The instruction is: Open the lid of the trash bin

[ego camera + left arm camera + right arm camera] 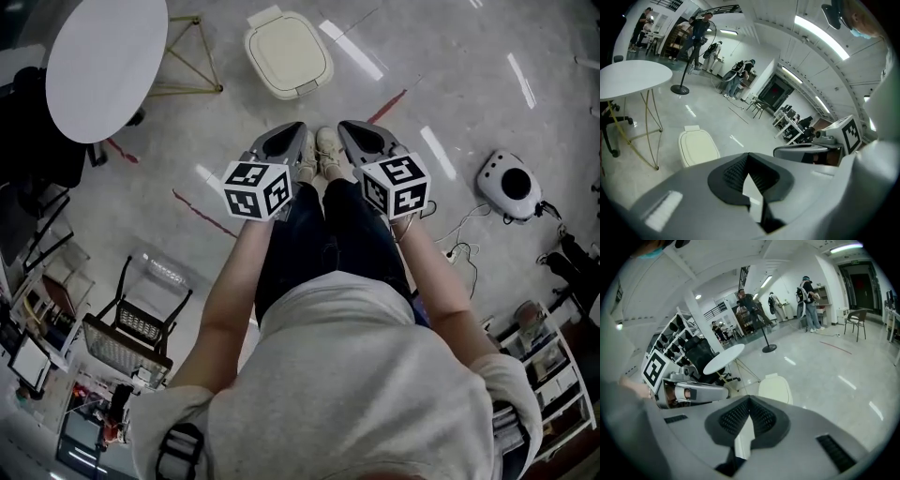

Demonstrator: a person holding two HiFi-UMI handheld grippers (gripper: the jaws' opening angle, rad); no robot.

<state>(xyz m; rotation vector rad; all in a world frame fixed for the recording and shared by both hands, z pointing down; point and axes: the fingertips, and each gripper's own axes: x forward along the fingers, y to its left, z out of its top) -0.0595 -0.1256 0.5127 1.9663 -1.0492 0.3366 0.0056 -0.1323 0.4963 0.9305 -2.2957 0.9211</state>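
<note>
The cream trash bin [288,54] stands on the grey floor [450,84] with its lid down flat, near the round white table [106,61] and well apart from both tongs. The left gripper [294,131] and right gripper [347,129] hang side by side over the person's shoes [325,152], each with ribbed jaw tips pressed together on nothing. Their cubes [258,189] carry black-and-white square markers, and a green sign [855,261] is too small to read, perhaps an exit sign.

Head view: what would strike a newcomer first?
Two marker cubes stand out at centre, on the left tool and right tool, both shut and empty above the person's shoes. Ahead on the floor stands the cream trash bin, shut, with a round white table to its left.
</note>
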